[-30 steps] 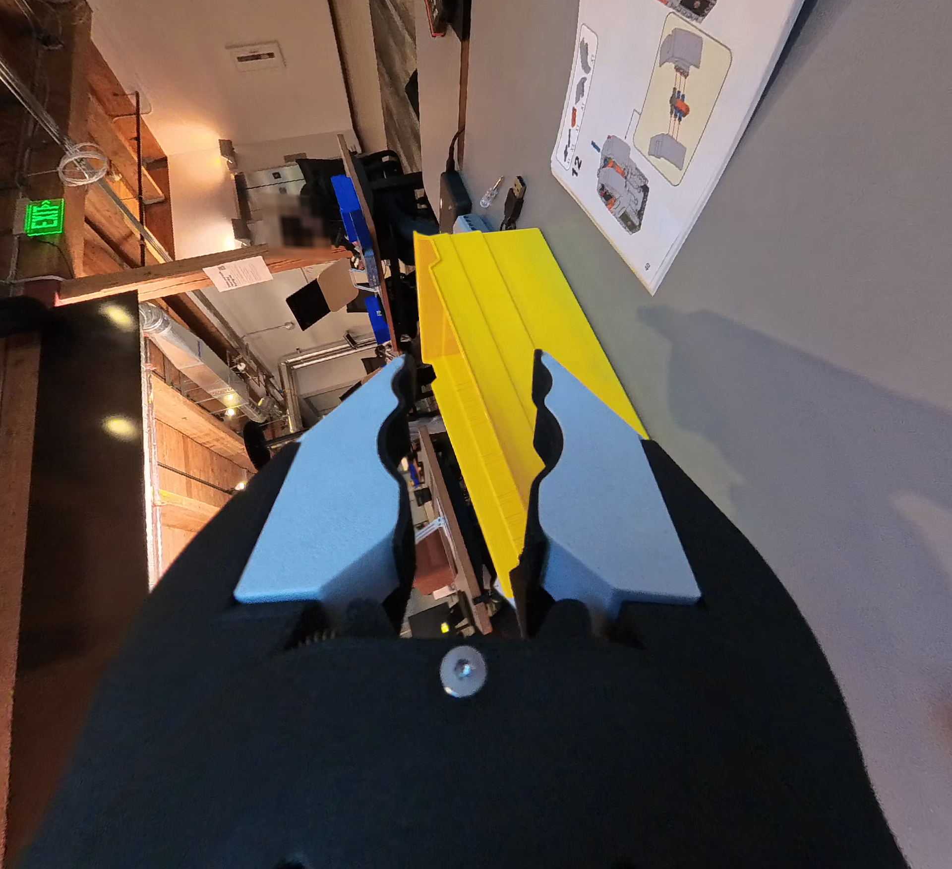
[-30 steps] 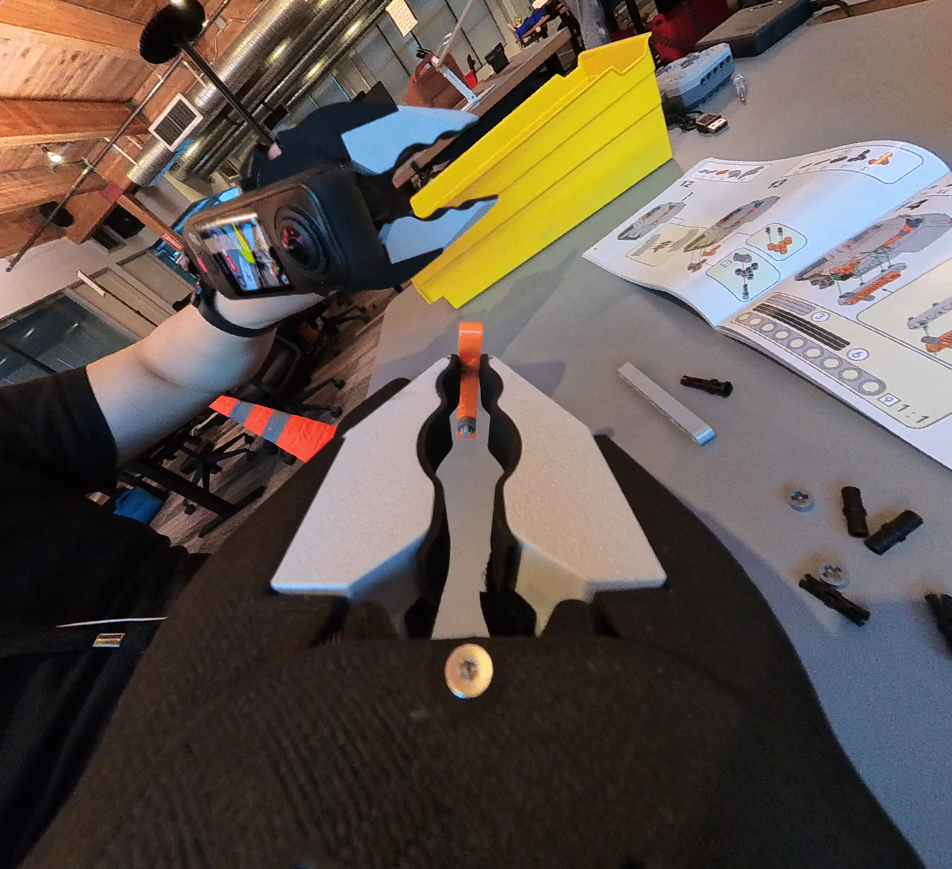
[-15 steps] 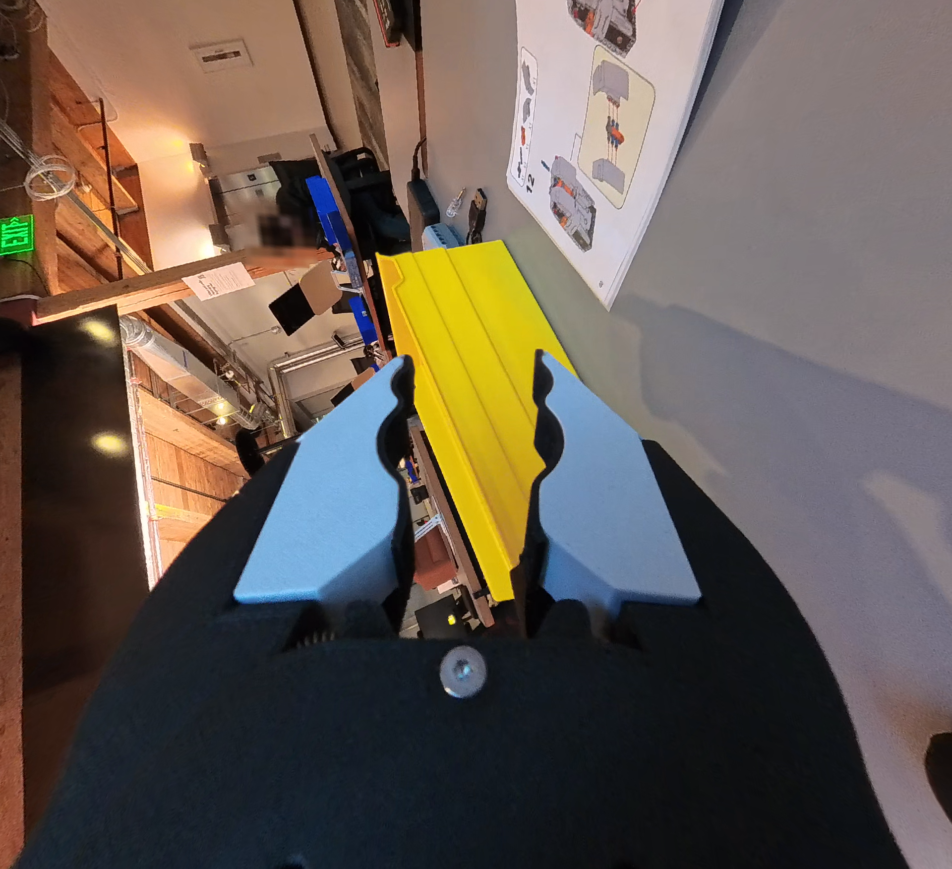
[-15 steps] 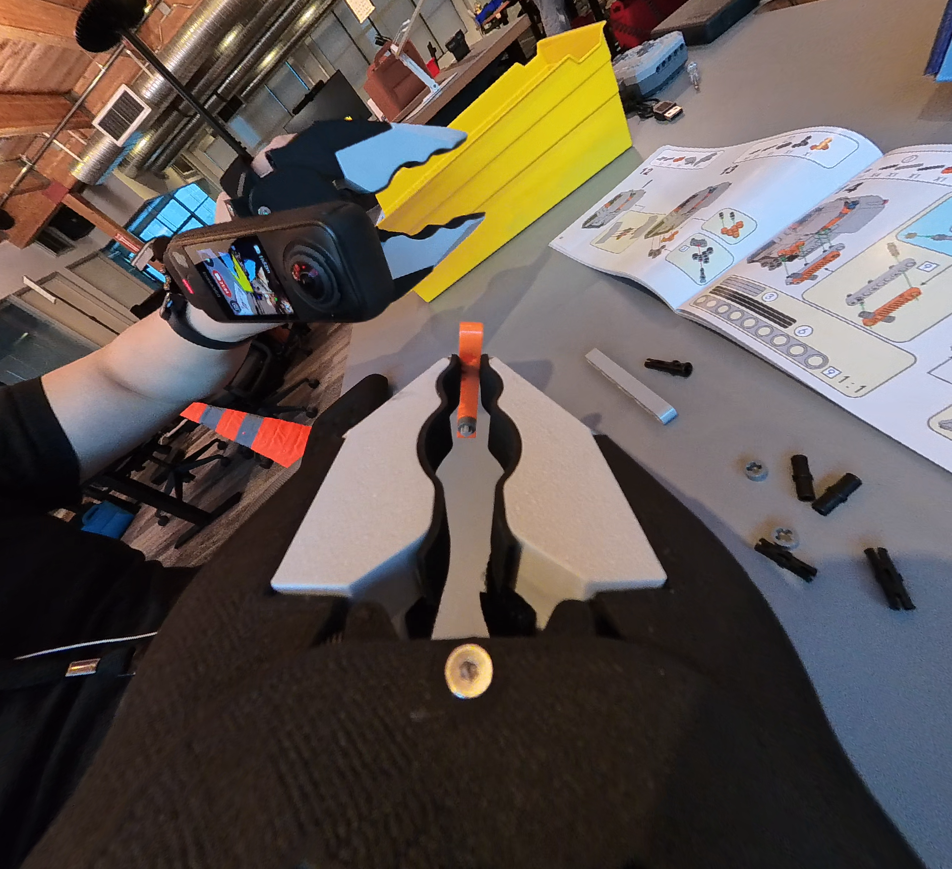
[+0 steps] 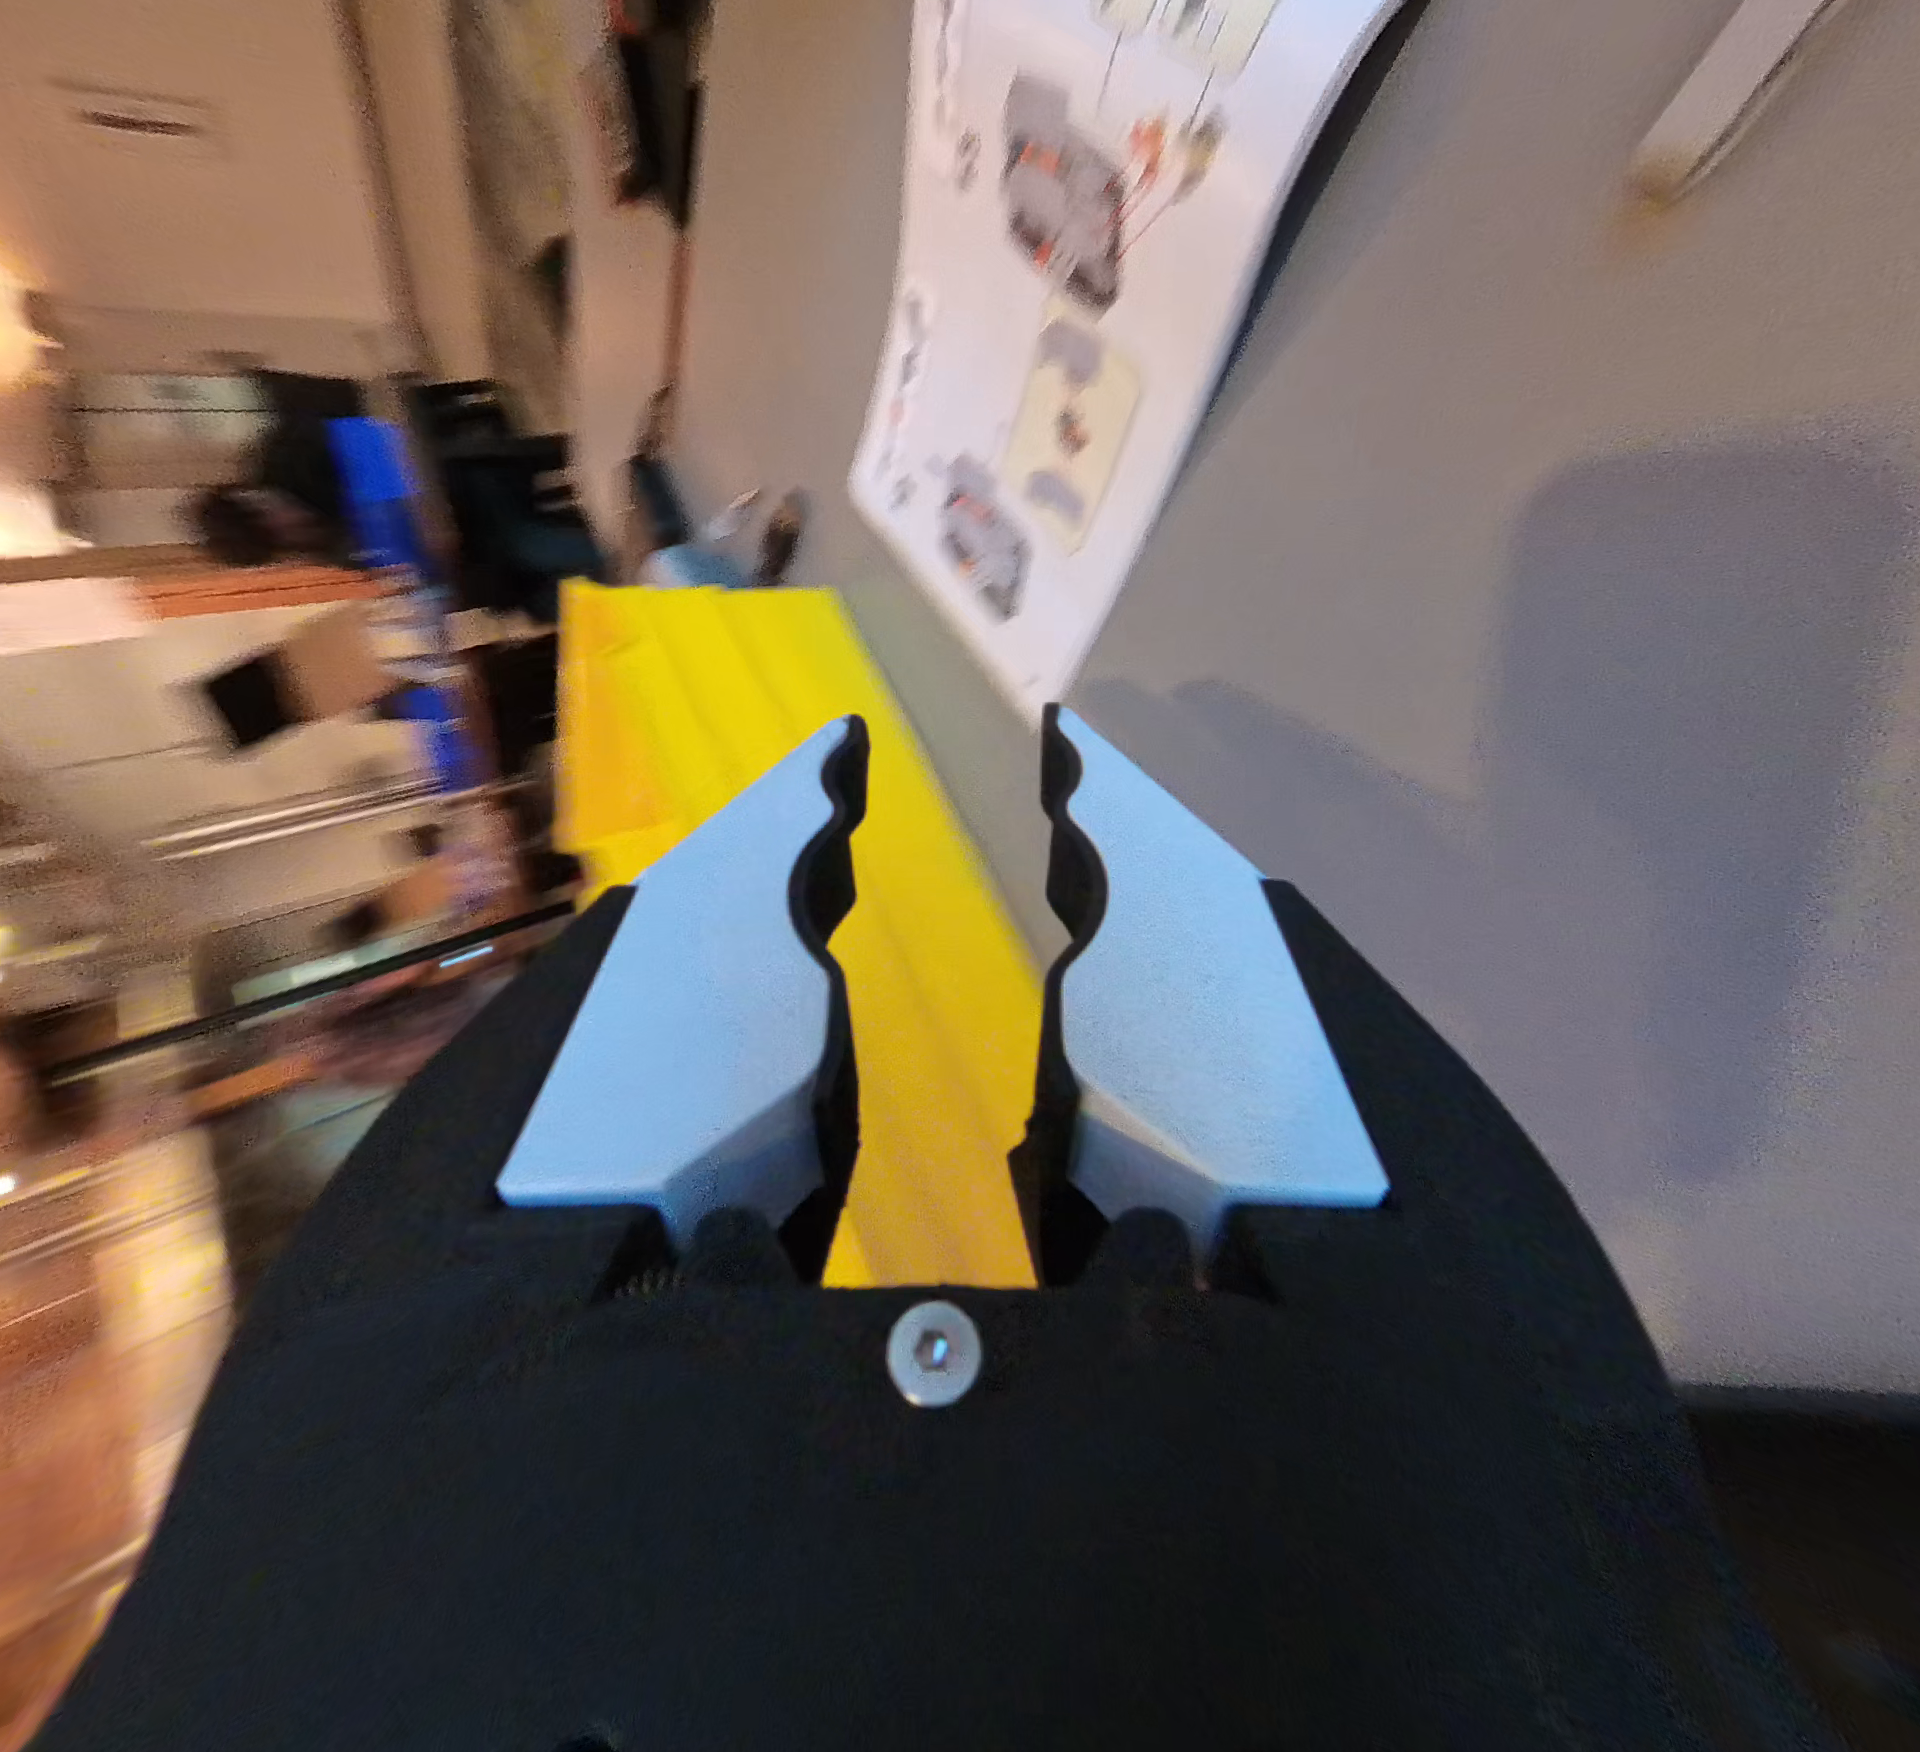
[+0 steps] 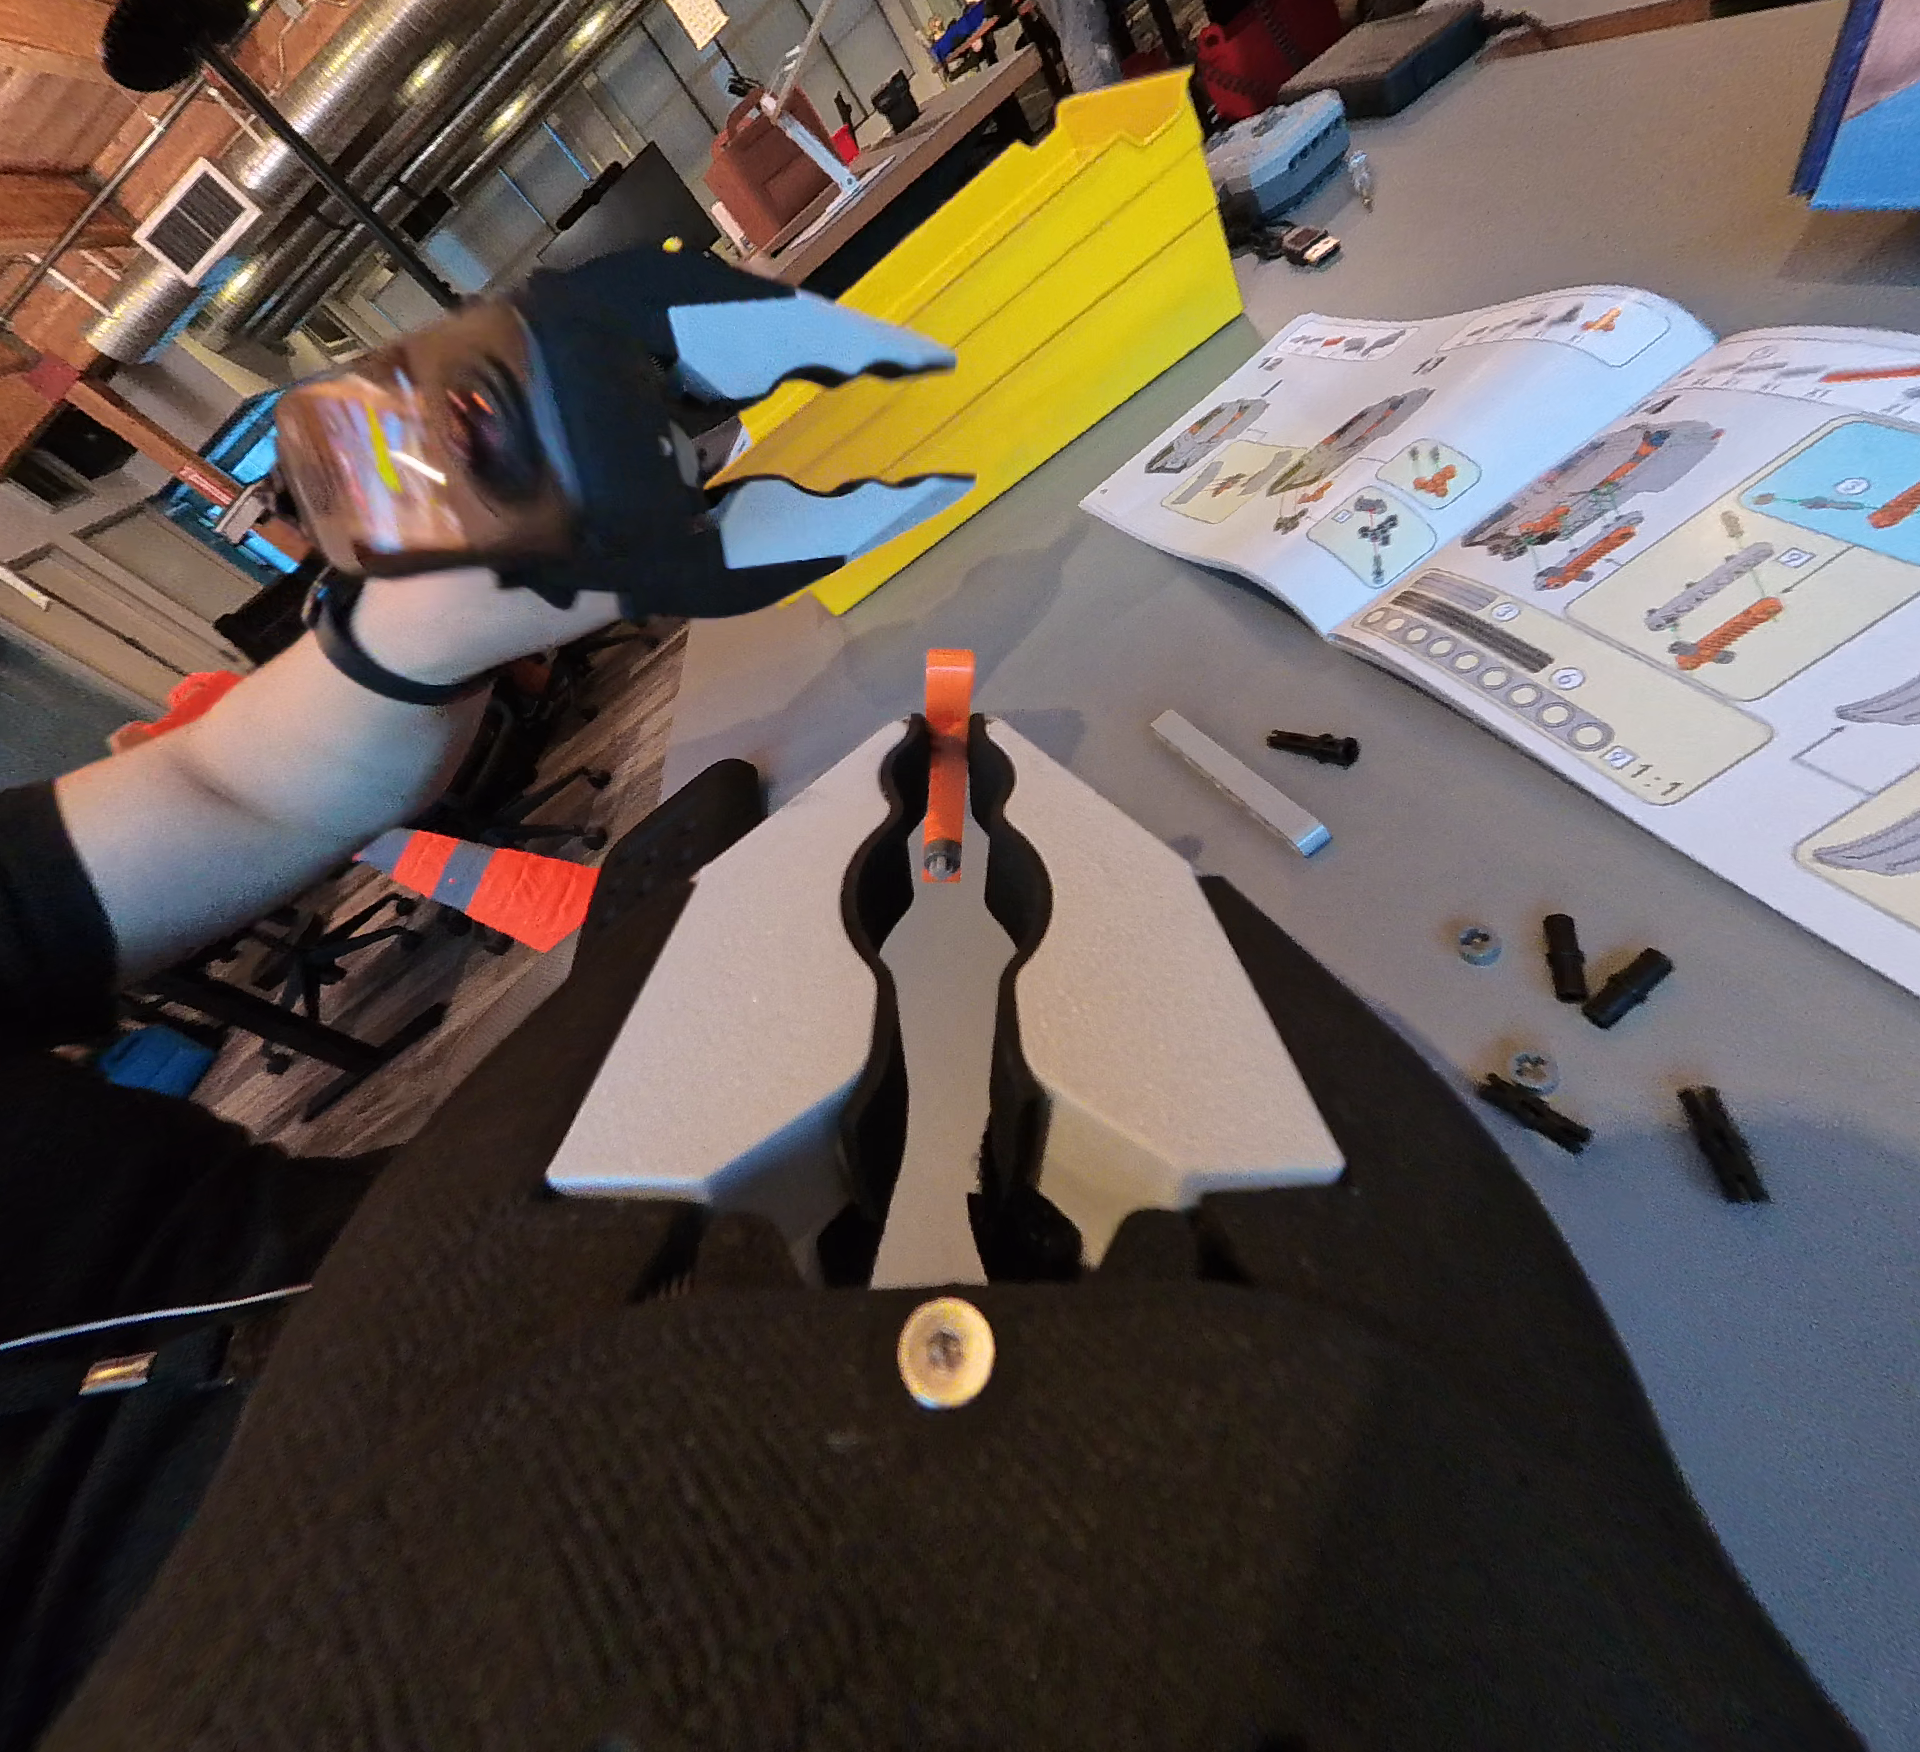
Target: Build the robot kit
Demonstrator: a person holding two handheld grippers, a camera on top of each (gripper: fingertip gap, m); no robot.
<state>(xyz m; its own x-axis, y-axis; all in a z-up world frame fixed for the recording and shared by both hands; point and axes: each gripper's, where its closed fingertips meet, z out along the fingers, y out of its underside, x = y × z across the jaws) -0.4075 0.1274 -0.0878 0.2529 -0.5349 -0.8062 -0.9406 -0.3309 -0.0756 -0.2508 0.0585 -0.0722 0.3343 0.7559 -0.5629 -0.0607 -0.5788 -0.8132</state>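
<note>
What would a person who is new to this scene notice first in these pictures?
The yellow bin at the far edge of the grey table stands out first, by its colour. Next comes the thin orange part pinched upright in the right tongs, in the middle of the right wrist view. To its left the left tongs hang open and empty in the air, before the bin.

Each black hand-held gripper (image 6: pixel 948 726) has pale grey wavy-edged fingers (image 5: pixel 717 975) and a silver screw (image 5: pixel 933 1352).
</note>
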